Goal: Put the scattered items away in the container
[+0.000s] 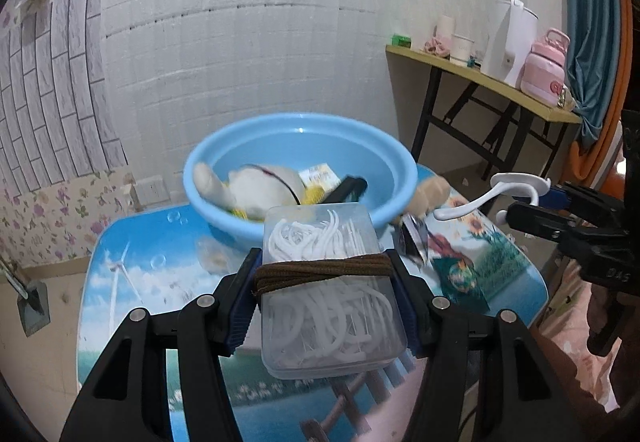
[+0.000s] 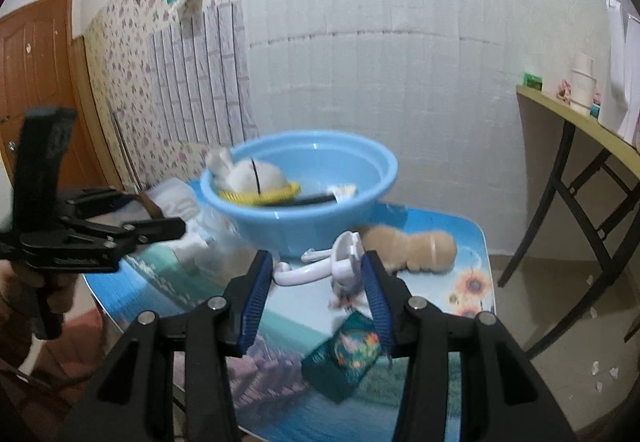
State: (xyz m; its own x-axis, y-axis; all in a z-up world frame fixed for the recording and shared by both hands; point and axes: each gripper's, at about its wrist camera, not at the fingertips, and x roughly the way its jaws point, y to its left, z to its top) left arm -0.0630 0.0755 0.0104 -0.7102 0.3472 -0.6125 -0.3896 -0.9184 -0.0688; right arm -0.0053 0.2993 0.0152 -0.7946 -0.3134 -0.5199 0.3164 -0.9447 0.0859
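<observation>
My left gripper (image 1: 324,274) is shut on a clear plastic box (image 1: 332,298) of white floss picks, bound by a brown band, held above the table just in front of the blue basin (image 1: 392,157). The basin holds a white plush toy (image 1: 256,189), a yellow item, a black item and a small packet. My right gripper (image 2: 316,274) holds a white plastic hook (image 2: 344,258) between its pads; the hook also shows in the left wrist view (image 1: 492,193). A tan plush toy (image 2: 416,246) lies on the table beside the basin (image 2: 312,209).
The small table (image 2: 460,306) has a printed picture top. A teal packet (image 2: 348,354) and a shiny foil packet (image 1: 414,238) lie on it. A side table (image 1: 480,73) at the right carries a kettle, cups and a pink bottle. White wall behind.
</observation>
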